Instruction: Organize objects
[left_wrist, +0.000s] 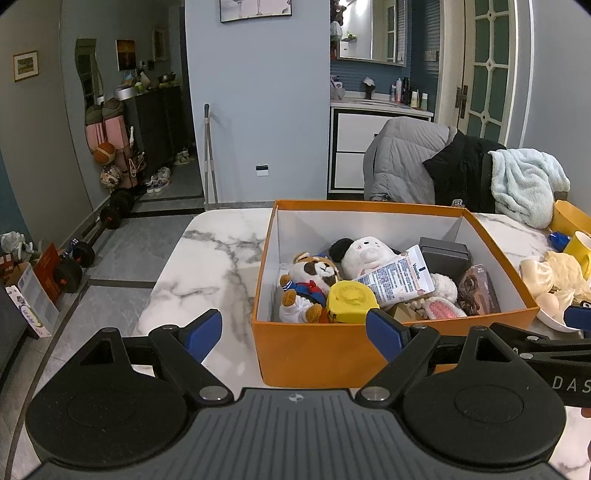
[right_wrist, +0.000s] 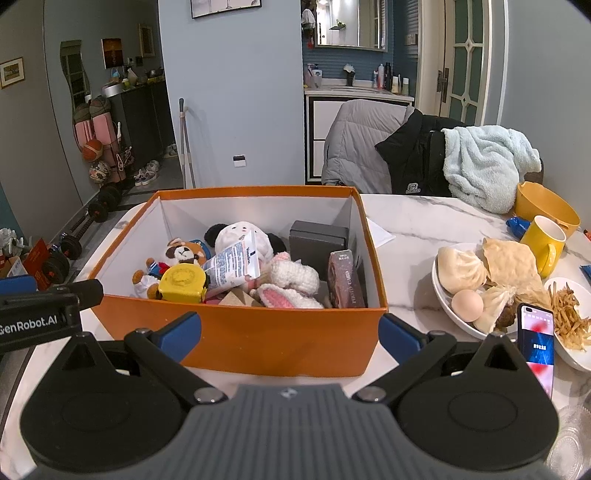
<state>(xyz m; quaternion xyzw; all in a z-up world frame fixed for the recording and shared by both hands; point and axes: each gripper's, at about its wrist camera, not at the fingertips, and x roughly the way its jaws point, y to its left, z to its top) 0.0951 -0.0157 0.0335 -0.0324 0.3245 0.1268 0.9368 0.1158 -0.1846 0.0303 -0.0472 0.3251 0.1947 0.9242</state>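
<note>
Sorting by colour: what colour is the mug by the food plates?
Yellow mug, white inside; clearest in the right wrist view.

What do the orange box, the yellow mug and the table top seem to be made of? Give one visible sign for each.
Orange box: probably matt cardboard; thin folded walls, white inside.
Yellow mug: likely glazed ceramic; thick rim, smooth, slightly shiny surface.
Table top: marble or a marble-look slab; white with grey veins, polished sheen. Which of the two cannot be told.
</note>
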